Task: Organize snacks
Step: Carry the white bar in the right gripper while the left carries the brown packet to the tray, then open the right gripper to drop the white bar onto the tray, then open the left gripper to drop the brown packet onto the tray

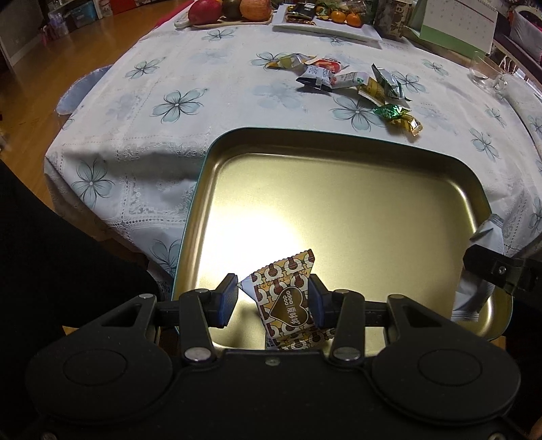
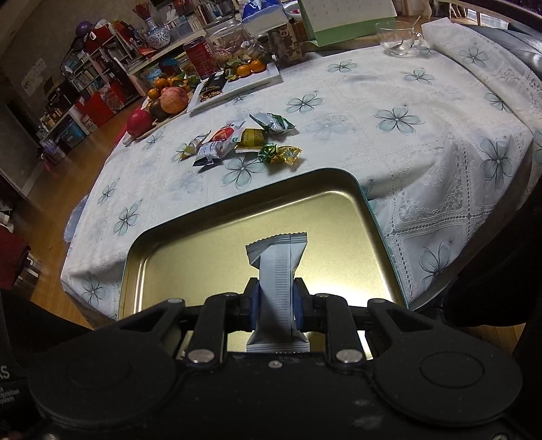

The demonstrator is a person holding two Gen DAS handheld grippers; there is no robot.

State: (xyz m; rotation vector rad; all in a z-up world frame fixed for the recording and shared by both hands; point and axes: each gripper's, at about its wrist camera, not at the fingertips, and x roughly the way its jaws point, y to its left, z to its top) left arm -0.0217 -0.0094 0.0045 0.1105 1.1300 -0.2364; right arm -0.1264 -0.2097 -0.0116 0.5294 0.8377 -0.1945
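A gold tin tray (image 1: 338,162) sits at the table's near edge; it also shows in the right wrist view (image 2: 189,257). My left gripper (image 1: 272,299) is open over the tray's near side. A brown-and-gold patterned snack packet (image 1: 288,301) stands between its fingers, touching only the right pad (image 1: 316,304). My right gripper (image 2: 276,304) is shut on a grey-white snack packet (image 2: 276,270), held upright over the tray. That gripper and packet (image 1: 481,270) show at the right edge of the left wrist view. A pile of loose snacks (image 1: 349,81) lies beyond the tray; it shows in the right wrist view too (image 2: 237,142).
A floral tablecloth (image 1: 169,101) covers the table. At the far side stand a fruit board (image 2: 159,101), a white plate of tangerines and sweets (image 2: 237,81), jars, a green calendar (image 1: 454,27) and a glass cup (image 2: 398,37). Wooden floor lies to the left.
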